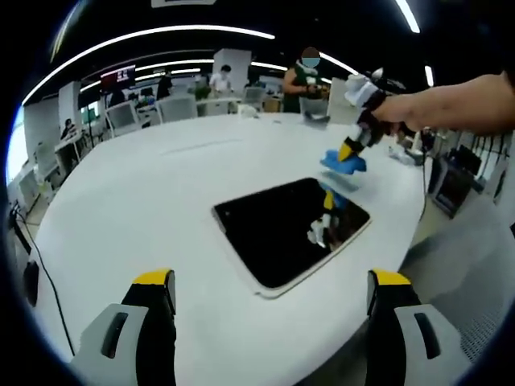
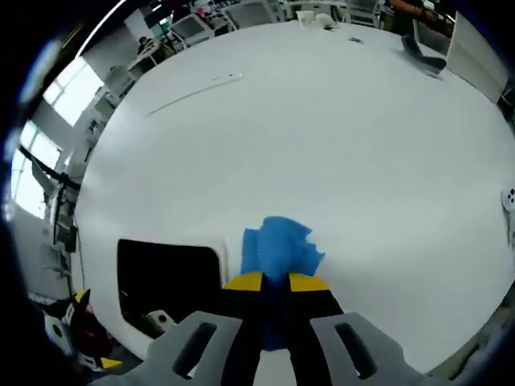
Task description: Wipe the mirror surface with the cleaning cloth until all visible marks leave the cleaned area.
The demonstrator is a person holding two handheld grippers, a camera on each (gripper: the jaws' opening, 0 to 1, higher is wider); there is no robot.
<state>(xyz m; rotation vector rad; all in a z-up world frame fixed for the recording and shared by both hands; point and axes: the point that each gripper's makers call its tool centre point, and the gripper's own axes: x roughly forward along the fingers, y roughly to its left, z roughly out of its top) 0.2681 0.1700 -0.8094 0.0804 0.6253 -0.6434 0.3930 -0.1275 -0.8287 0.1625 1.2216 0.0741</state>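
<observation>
Left gripper view: the left gripper (image 1: 269, 301) hangs low over the near edge of the white table (image 1: 145, 201), its yellow-tipped jaws standing wide apart with nothing between them. The mirror (image 1: 286, 229), a dark rounded rectangle with a pale rim, lies flat on the table just ahead of those jaws, its long axis running from the near corner toward the far right. The right gripper (image 1: 348, 151) enters from the upper right, held by a hand (image 1: 394, 108), and carries the blue cloth (image 1: 344, 162) at the mirror's far right corner, apparently just above or beside the glass; contact cannot be confirmed. Right gripper view: the right gripper (image 2: 275, 283) has its jaws closed on the cloth (image 2: 278, 249), which bunches out ahead of the tips over bare table (image 2: 322, 129). The mirror (image 2: 169, 269) lies to the left of the jaws, near but not under the cloth. Judgement: the right gripper is the working tool and the nearer one to the glass; the coming stroke calls for carrying the cloth leftward onto the mirror and along its long axis.
</observation>
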